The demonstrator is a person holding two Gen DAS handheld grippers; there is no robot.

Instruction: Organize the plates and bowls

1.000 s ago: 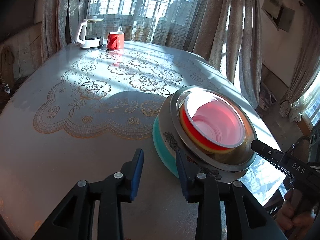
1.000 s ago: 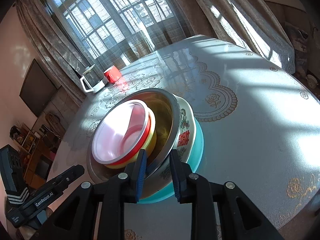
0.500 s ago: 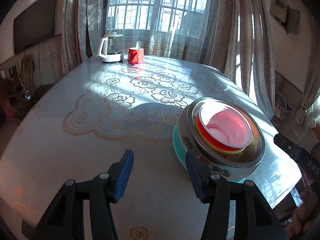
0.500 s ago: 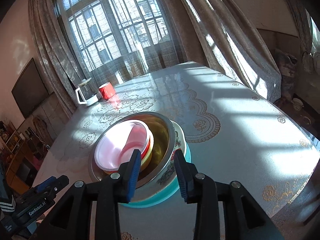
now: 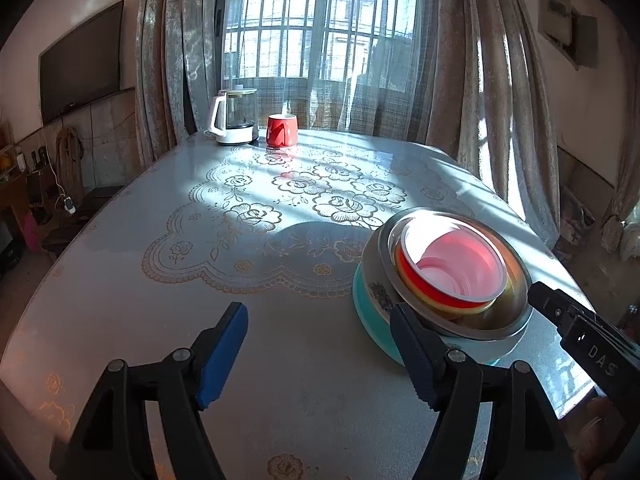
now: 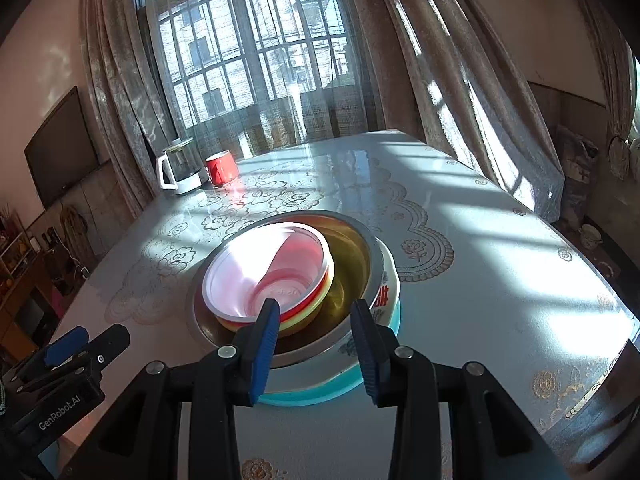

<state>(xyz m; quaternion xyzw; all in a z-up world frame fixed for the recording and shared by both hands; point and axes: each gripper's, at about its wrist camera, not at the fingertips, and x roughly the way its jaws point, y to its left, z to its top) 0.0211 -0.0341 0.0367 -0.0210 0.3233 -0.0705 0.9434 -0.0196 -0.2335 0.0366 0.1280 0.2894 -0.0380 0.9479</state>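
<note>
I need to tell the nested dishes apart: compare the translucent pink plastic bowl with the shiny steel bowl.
The translucent pink plastic bowl is smaller and sits nested inside; the shiny steel bowl is wider and surrounds it. The pink bowl lets sunlight glow through, while the steel bowl is opaque and reflective. The pink bowl tops the stack; the steel one lies lower. Both are round, upright and empty.

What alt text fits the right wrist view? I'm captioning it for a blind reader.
A nested stack of bowls and plates, pink bowl on top, sits on a floral-patterned table just ahead of the open right gripper. A kettle and red mug stand by the window.
</note>
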